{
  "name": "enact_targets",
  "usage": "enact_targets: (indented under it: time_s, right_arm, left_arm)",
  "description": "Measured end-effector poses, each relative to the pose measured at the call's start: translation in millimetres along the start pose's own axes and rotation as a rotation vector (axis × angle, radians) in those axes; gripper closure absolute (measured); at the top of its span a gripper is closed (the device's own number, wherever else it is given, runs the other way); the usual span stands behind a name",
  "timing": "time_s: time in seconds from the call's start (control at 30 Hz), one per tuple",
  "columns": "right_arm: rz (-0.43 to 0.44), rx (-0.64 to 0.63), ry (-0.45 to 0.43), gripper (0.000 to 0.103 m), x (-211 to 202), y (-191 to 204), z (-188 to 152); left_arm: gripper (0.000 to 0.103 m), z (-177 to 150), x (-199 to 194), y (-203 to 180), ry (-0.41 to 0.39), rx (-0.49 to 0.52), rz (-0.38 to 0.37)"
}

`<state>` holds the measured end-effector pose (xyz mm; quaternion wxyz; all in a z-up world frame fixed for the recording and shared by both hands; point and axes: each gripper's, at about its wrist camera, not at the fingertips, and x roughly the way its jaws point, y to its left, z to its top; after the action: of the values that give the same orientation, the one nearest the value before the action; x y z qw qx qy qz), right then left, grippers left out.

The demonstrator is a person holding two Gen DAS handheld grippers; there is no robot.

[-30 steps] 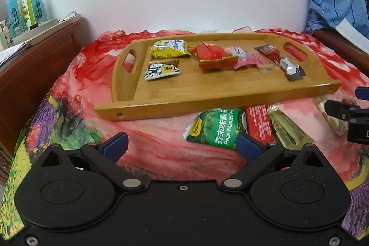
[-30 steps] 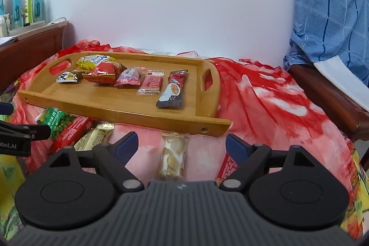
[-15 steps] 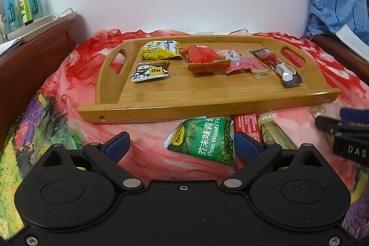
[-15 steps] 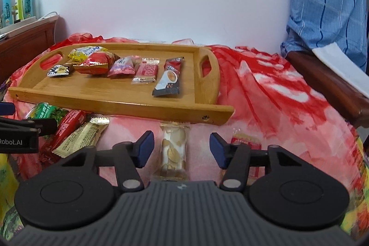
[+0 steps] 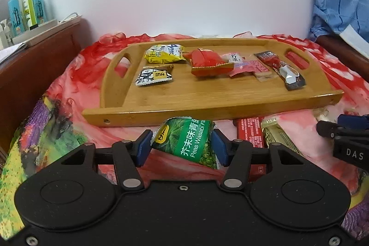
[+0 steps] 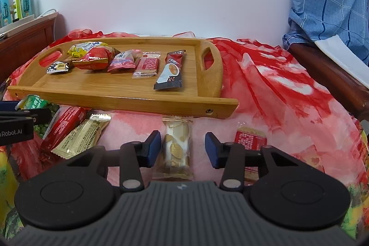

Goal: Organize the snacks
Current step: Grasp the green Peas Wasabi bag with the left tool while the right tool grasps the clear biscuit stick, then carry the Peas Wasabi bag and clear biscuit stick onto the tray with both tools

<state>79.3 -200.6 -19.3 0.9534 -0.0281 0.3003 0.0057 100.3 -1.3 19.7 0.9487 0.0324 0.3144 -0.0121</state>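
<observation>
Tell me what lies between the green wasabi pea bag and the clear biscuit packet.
A red bar and a gold-wrapped bar, side by side on the cloth between the pea bag and the biscuit packet, per the right wrist view.

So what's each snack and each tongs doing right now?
Left tongs: closing, pads touching the pack.
Green wasabi peas pack: on the cloth, pinched between the left tongs.
Right tongs: closing, gaps at both pads.
Clear cookie pack: flat on the cloth, not gripped.
Bamboo tray: holds six snacks.
</observation>
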Motion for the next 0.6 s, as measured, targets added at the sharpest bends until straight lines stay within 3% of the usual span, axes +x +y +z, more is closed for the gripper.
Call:
enact_targets:
  time_s: [0.23,0.33,0.37,0.4,0.6]
  right_arm:
    - [0.012,0.010,0.002,0.053,1.5,-0.8,0.1]
    - [0.028,0.026,0.005,0.063,2.2,-2.6,0.4]
    - [0.033,0.027,0.004,0.074,1.9,-2.7,0.4]
    - [0.040,0.027,0.003,0.076,1.5,-2.4,0.6]
    - [0.084,0.044,0.010,0.077,-4.2,-2.1,2.2]
  left_arm:
    - [0.037,1.7,11.2,5.1,0.053,-0.050,-0.016]
    - [0.043,0.3,12.8,2.7,0.059,-0.041,-0.008]
    - [0.044,0.2,11.5,1.9,0.055,-0.039,-0.008]
    - [0.048,0.2,10.7,0.8,0.058,-0.032,-0.011]
    - [0.050,2.3,-1.7,-1.6,0.041,-0.014,-0.012]
